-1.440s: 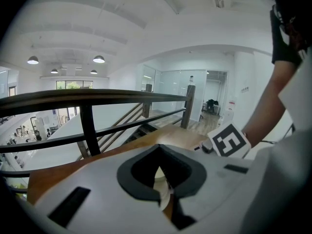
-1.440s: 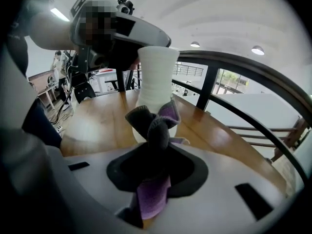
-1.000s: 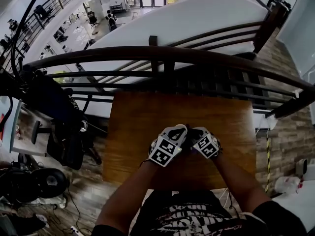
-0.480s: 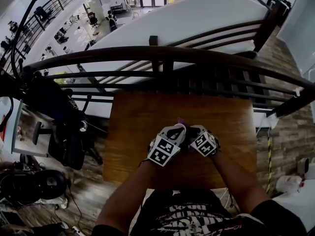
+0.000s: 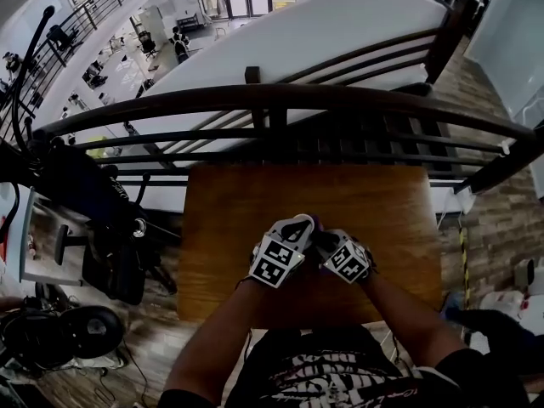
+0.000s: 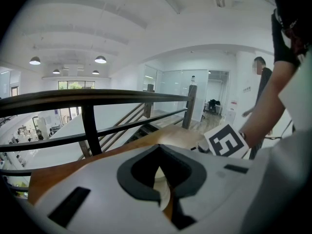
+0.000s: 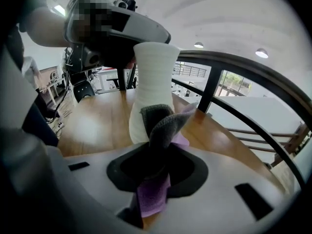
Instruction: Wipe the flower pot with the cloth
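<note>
A white ribbed flower pot (image 7: 152, 77) stands upright on the wooden table (image 5: 229, 219). My left gripper (image 7: 127, 33) reaches it from above and is shut on its rim; in the left gripper view the pot's pale wall (image 6: 162, 186) shows between the jaws. My right gripper (image 7: 157, 147) is shut on a grey and purple cloth (image 7: 163, 123), whose bunched end presses against the pot's lower side. In the head view both grippers, left (image 5: 299, 225) and right (image 5: 323, 238), meet at the table's middle and hide the pot.
A dark curved railing (image 5: 272, 100) runs along the table's far edge, with stairs (image 5: 382, 134) beyond it. Black equipment (image 5: 85, 194) stands left of the table. A person (image 6: 263, 82) stands far off in the left gripper view.
My right gripper has shifted a little leftward with the cloth against the pot. The left gripper has kept its hold in place.
</note>
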The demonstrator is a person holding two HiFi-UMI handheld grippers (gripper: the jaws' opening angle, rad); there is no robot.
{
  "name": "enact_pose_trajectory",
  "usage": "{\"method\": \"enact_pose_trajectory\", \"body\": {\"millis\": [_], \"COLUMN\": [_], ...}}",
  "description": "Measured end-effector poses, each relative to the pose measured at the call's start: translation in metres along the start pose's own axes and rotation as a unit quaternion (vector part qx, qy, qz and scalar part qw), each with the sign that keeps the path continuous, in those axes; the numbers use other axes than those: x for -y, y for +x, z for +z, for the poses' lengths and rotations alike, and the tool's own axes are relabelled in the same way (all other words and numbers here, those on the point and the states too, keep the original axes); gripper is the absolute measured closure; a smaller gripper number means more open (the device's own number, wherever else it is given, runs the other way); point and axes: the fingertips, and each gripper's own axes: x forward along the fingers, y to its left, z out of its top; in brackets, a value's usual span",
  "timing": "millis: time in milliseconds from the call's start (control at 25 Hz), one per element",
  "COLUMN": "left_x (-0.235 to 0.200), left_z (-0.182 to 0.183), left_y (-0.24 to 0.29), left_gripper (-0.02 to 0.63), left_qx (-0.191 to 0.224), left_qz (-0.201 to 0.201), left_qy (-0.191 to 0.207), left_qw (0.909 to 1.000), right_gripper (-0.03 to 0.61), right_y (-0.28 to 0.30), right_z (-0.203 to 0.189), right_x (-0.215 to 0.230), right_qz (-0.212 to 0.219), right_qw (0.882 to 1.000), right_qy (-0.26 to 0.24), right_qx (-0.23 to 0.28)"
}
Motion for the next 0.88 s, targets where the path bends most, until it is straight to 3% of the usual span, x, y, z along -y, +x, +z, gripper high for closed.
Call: {"method": "enact_pose_trajectory", "body": {"millis": [680, 880], "left_x": [0.002, 0.003], "left_z": [-0.001, 0.000], "left_y": [0.000, -0.002], "left_gripper": [0.615, 0.615], "left_qx": [0.002, 0.007], "left_qz": [-0.014, -0.018], "left_qy": [0.003, 0.002], "left_qw": [0.9999, 0.9998], "right_gripper": [0.502, 0.502], "right_y": [-0.003, -0.003], "right_z": [0.011, 0.022], "right_x": [-0.037, -0.063], "right_qz": [-0.010, 0.018], "right_qw": [0.998, 0.996], "right_qy": [0.068, 0.081], "right_qx": [0.008, 0.021]}}
